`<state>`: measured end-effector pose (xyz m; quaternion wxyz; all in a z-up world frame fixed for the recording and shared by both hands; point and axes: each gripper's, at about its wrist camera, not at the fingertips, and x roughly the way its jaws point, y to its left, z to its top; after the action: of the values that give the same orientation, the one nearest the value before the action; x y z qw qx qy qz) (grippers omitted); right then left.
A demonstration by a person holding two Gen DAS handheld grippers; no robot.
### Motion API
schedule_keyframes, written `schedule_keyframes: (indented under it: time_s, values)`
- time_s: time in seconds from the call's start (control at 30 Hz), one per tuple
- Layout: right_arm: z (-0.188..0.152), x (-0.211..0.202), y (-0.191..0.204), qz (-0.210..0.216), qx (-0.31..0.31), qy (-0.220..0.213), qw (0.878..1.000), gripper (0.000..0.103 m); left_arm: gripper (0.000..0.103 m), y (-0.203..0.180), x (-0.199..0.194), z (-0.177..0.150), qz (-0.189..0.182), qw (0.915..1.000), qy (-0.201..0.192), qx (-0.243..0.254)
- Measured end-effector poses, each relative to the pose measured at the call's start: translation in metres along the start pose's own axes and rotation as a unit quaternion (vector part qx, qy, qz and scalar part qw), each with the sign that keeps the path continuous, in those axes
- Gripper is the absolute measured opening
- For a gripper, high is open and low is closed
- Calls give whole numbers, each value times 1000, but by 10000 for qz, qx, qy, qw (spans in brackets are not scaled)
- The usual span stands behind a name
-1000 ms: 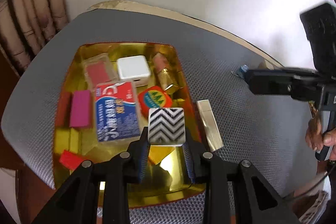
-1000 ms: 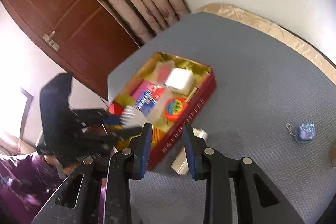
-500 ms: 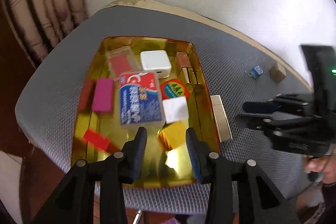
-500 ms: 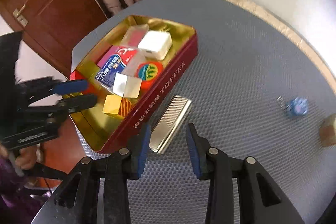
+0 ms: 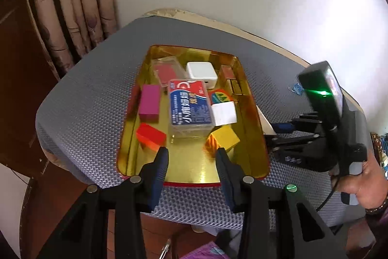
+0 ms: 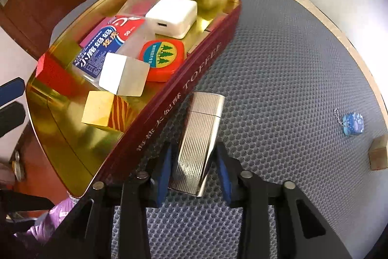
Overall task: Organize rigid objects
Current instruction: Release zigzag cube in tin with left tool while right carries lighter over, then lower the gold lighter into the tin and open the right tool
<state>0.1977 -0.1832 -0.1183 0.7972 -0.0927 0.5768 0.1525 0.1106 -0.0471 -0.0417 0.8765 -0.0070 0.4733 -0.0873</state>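
Observation:
A red tin with a gold inside (image 5: 252,108) (image 6: 184,89) sits on the grey mat. It holds a white cube (image 5: 224,112) (image 6: 123,78), a yellow block (image 5: 224,137) (image 6: 98,111), a blue-label box (image 5: 189,106) (image 6: 101,50), a white charger (image 5: 201,71) (image 6: 172,16), a red-orange round tin (image 6: 161,57), a pink block (image 5: 149,103) and a red block (image 5: 150,137). My left gripper (image 5: 191,162) is open and empty above the tin's near end. My right gripper (image 6: 194,169) is open, its jaws on either side of a ribbed silver lighter (image 6: 198,137) lying beside the tin.
A small blue keychain charm (image 6: 352,124) and a tan wooden block (image 6: 378,154) lie on the mat's right side. The mat's rounded edge (image 6: 315,13) meets a white wall. Curtains (image 5: 80,4) and a brown door stand to the left.
My left gripper has released the cube into the tin and pulled back, open. My right gripper has moved down and forward until its jaws straddle the silver lighter.

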Motion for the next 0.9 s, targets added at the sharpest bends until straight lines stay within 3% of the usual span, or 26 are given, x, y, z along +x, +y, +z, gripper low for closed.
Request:
schedule_keyframes:
  time_s: [0.2, 0.33, 0.4, 0.5, 0.63, 0.9]
  values:
    - [-20, -14, -36, 668, 692, 36, 9954, 26, 41, 18, -4, -1, -27, 9995, -47, -318]
    - [-40, -26, -62, 1206, 1387, -5, 9830, 26, 41, 28, -3, -1, -68, 9985, -21, -534]
    - [-53, -40, -75, 1633, 1874, -146, 9685, 27, 41, 33, -3, -1, -12, 9978, -63, -656]
    - [-61, -59, -92, 2352, 2553, -417, 9369, 27, 41, 41, -2, -2, 16, 9964, -47, -848]
    - [-34, -75, -90, 2848, 2737, -760, 9155, 27, 41, 50, 7, -3, 0, 9942, 121, -1070]
    - [57, -53, -52, 2152, 2132, -899, 9488, 29, 41, 55, 8, -5, 147, 9938, -88, -1095]
